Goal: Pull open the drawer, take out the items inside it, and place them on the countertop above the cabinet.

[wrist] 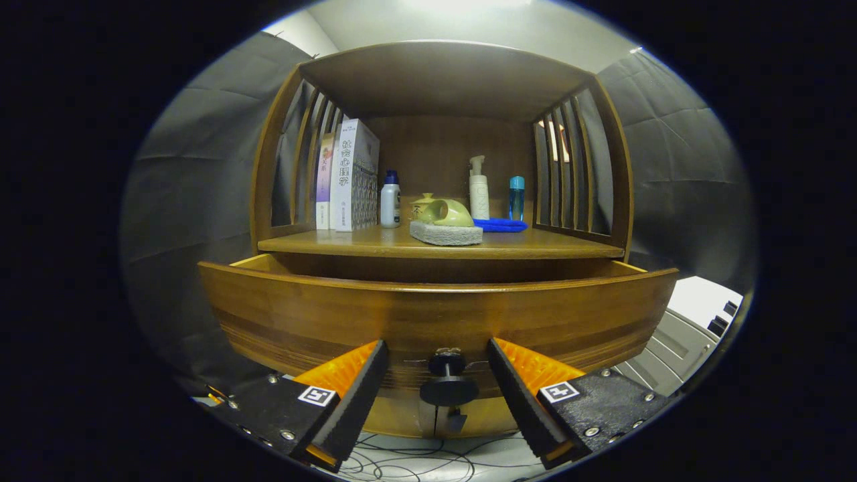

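A wooden cabinet with a drawer [435, 314] pulled partly out fills the scene; the drawer's inside is hidden behind its front panel. A dark round knob [448, 381] juts from the middle of the drawer front, and it sits between my two fingers without either one touching it. My gripper [438, 358] is open, its fingers standing wide to either side of the knob. Above the drawer lies the wooden countertop [542, 248], with a grey sponge-like block [446, 233] near its front edge.
On the countertop stand books [348, 175] at the left, a small white bottle [390, 199], a yellow-green teapot [445, 212], a white pump bottle [478, 190], a blue bottle [516, 197] and a blue cloth [501, 225]. Slatted side walls enclose the shelf. Cables [428, 462] lie on the floor below.
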`<control>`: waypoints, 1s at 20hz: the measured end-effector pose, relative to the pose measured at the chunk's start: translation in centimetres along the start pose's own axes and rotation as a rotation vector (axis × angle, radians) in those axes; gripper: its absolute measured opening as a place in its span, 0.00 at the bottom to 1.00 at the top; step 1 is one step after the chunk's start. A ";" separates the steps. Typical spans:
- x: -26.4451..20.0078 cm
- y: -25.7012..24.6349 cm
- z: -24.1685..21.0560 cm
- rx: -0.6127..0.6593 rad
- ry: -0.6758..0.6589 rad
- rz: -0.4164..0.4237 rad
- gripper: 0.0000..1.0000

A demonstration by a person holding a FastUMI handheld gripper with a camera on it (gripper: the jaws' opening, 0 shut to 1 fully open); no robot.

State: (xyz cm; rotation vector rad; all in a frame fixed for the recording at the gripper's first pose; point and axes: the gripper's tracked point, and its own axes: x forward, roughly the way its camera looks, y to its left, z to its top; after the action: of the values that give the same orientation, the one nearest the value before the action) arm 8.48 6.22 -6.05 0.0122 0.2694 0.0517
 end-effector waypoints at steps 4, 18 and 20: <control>2.3 -0.3 0.4 -0.004 0.010 0.005 0.95; 6.2 -0.3 1.1 -0.008 0.018 0.004 0.95; 6.7 -0.3 1.2 -0.007 0.020 0.003 0.95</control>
State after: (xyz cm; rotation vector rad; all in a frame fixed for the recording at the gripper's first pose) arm 15.28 6.24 -6.67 0.0054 0.2897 0.0561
